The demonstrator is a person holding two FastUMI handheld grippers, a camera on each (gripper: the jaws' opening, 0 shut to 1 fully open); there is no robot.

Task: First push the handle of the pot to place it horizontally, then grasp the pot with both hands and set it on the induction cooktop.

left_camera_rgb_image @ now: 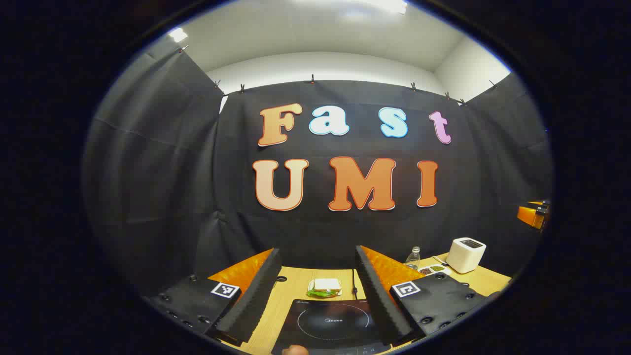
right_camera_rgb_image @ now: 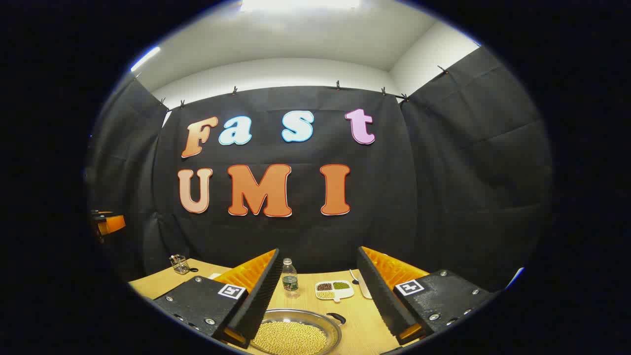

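Pot [right_camera_rgb_image: 296, 331] of pale beans lay low in my right gripper view, a shallow metal pan resting on the wooden bench [right_camera_rgb_image: 355, 315], with its dark handle [right_camera_rgb_image: 336, 318] at the rim on the far right side. My right gripper [right_camera_rgb_image: 318, 296] hung above it, fingers spread wide and pinching nothing, the pan showing in the gap between them. Beyond the pan stood a small water bottle [right_camera_rgb_image: 289, 277], and just right of that a white divided dish [right_camera_rgb_image: 334, 290] of coloured grains. A glass [right_camera_rgb_image: 180, 264] sat far off to the left.

In my left gripper view, my left gripper [left_camera_rgb_image: 315, 296] was likewise spread and empty, above the black induction cooktop [left_camera_rgb_image: 331, 325]. Behind the cooktop lay a sandwich on a plate [left_camera_rgb_image: 325, 287], and to the right stood a white toaster [left_camera_rgb_image: 466, 254].
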